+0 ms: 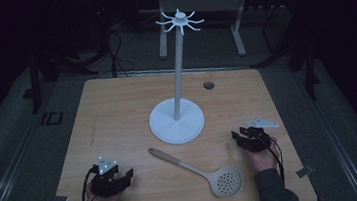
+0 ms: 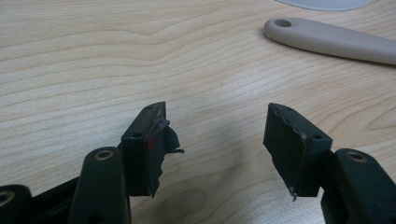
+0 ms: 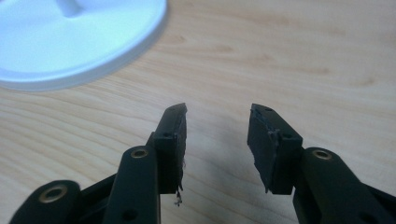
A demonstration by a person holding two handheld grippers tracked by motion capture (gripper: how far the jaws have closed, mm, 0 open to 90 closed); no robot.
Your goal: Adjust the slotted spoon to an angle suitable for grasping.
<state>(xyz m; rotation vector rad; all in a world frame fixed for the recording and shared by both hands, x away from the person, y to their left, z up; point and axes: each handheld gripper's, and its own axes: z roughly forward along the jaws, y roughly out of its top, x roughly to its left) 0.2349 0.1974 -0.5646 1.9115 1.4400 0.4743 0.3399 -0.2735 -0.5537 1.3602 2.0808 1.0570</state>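
While both grippers rest low at the near corners of the pale wood-grain bench [image 1: 117, 112], nothing is held: the left gripper [image 1: 122, 178] has its fingers [image 2: 152, 140] spread wide over bare wood, and the right gripper [image 1: 239, 135] likewise has its fingers [image 3: 266, 135] parted with only bench between them. That placement reads as a waiting stance, each hand to its own side, leaving the middle free.

Lying flat between them is the beige plastic slotted spoon [image 1: 199, 168], its handle angled up and to the left toward the stand and its round perforated bowl nearest the person, closer to the right hand. In the left gripper view the handle end shows a smooth, matte, rounded profile with a hanging hole through it, which suggests it is meant to go on a hook.

Beyond the spoon stands the white utensil stand with a round flat base [image 1: 177, 121], a slim upright pole, and a crown of curved hooks at the top. Its wide disc probably keeps it steady when weight is hung high. Just beside the handle tip, the base does not appear to touch it.

The finger pads look like dark rubbery facing, frayed and torn at the edges, on rigid black links with brass-coloured rivets.
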